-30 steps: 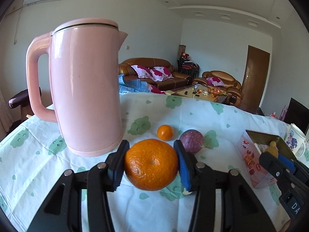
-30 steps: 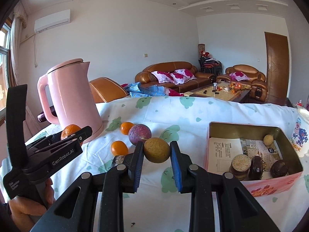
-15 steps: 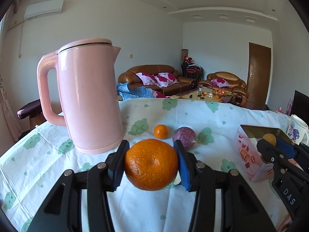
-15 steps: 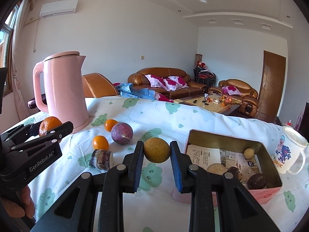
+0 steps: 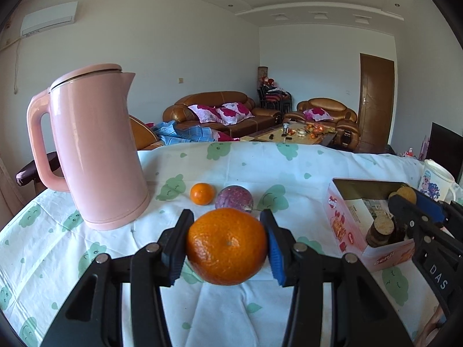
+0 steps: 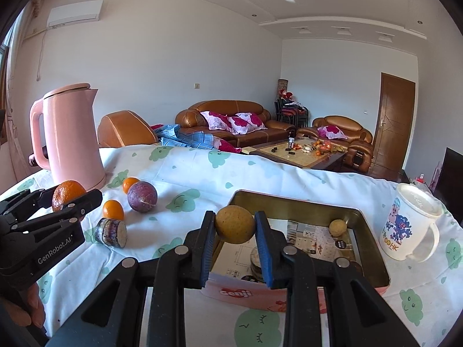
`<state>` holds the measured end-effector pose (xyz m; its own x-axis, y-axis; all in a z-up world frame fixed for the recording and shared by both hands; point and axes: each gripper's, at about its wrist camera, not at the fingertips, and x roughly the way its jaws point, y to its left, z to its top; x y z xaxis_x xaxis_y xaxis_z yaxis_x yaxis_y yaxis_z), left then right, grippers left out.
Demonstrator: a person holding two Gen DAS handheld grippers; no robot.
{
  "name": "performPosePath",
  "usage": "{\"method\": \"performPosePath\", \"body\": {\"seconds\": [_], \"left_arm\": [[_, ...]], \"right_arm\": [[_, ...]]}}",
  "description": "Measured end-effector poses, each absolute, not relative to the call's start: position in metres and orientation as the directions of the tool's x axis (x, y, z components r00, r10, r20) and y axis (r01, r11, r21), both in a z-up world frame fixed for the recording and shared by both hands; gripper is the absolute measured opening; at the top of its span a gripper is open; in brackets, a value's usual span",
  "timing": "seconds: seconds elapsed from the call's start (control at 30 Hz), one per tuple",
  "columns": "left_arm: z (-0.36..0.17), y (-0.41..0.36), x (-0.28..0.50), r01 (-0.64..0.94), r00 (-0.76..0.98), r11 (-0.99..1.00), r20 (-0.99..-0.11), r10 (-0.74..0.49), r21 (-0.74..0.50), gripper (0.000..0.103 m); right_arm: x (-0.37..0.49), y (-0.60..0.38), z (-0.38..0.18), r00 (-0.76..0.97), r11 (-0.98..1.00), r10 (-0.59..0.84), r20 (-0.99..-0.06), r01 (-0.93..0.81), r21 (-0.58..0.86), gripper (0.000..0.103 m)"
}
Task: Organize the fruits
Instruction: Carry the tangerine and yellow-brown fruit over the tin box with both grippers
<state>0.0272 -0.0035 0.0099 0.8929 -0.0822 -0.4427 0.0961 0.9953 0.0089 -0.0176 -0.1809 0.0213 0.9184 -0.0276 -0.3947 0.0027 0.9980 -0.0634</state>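
Note:
My left gripper [image 5: 227, 243] is shut on a large orange [image 5: 226, 245], held above the tablecloth; from the right wrist view the same orange [image 6: 68, 195] shows at far left. My right gripper [image 6: 235, 225] is shut on a small yellow-brown round fruit [image 6: 235, 224], hanging over the near left edge of the open tin box [image 6: 373, 260]. The box holds a small yellow fruit [image 6: 338, 227], paper and dark round pieces. On the cloth lie two small oranges [image 6: 113, 209] [image 6: 130, 184], a purple round fruit [image 6: 142, 196] and a cut purple stub [image 6: 111, 232].
A tall pink kettle [image 5: 92, 150] stands at the left of the table. A white cartoon mug [image 6: 411, 225] sits right of the box. The green-patterned tablecloth [image 6: 202, 173] covers the table; sofas and a coffee table lie beyond its far edge.
Both grippers have shifted right across the table with their fruits. The right gripper's fruit now hangs over the tin box's near edge; the kettle sits further left in both views.

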Motion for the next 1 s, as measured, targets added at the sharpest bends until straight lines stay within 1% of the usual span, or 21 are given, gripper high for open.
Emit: {"method": "performPosePath", "body": {"seconds": [0.33,0.57,0.73,0.9,1.0], "left_arm": [[0.012,-0.049,0.021,0.179,0.888,0.984,-0.431,-0.16,0.003,0.049],[0.014,-0.073,0.022,0.241,0.874,0.97,-0.429,-0.229,-0.026,0.049],[0.015,-0.092,0.026,0.282,0.864,0.958,-0.421,-0.276,-0.049,0.049],[0.016,-0.118,0.032,0.329,0.852,0.944,-0.421,-0.312,-0.035,0.049],[0.017,-0.136,0.041,0.349,0.836,0.936,-0.434,-0.335,-0.049,0.049]], "right_arm": [[-0.02,-0.224,0.027,0.923,0.997,-0.075,-0.377,0.071,-0.027,0.029],[-0.023,-0.258,0.029,0.923,0.993,-0.114,-0.369,0.12,-0.007,0.029],[-0.022,-0.29,0.029,0.911,0.983,-0.162,-0.379,0.182,0.018,0.029],[-0.02,-0.311,0.03,0.904,0.974,-0.197,-0.379,0.224,0.026,0.029],[-0.015,-0.321,0.028,0.895,0.969,-0.216,-0.39,0.245,0.026,0.029]]}}
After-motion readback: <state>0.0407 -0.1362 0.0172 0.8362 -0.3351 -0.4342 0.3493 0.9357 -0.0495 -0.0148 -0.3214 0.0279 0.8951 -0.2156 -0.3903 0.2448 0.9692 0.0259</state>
